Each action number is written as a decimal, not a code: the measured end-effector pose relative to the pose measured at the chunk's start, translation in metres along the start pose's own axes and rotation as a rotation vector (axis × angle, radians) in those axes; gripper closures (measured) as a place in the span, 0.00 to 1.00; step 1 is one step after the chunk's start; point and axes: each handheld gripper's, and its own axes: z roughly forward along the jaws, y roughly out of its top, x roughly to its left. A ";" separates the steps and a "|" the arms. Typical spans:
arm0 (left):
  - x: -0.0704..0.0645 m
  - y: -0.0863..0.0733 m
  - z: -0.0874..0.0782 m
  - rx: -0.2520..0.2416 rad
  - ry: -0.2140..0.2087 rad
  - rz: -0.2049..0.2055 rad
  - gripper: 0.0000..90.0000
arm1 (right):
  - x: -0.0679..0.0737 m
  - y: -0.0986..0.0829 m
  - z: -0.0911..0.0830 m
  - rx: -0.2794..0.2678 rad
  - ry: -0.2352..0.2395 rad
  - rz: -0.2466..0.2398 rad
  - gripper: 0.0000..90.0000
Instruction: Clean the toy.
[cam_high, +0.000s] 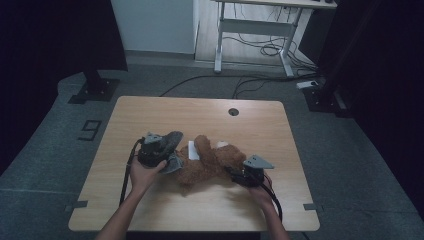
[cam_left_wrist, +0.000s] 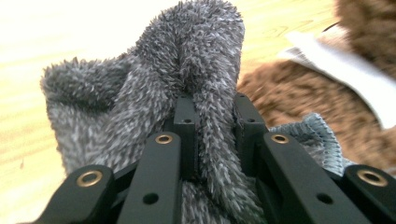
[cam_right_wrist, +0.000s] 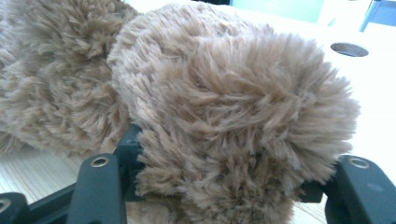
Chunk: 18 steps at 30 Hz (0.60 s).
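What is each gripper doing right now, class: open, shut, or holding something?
Left gripper: shut on a fold of the grey fuzzy sock.
Right gripper: shut on a limb of the brown teddy bear.

High view dim, room edges black; table (cam_high: 150, 107) overexposed in gripper views; near fur soft-focused.

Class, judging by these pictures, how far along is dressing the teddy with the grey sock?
Done: left gripper pinches the sock; right gripper grips the teddy. In hand: sock held beside the teddy. Left: it isn't on any limb yet.
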 end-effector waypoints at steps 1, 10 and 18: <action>0.004 -0.003 0.000 0.011 -0.005 -0.013 0.84 | 0.000 0.000 0.000 0.001 0.002 0.000 0.42; 0.027 -0.022 -0.004 0.090 -0.098 -0.123 0.83 | -0.001 0.000 -0.003 0.028 0.025 0.009 0.39; 0.015 -0.030 0.005 0.165 -0.242 -0.185 0.83 | 0.005 -0.007 -0.008 0.046 0.043 0.000 0.41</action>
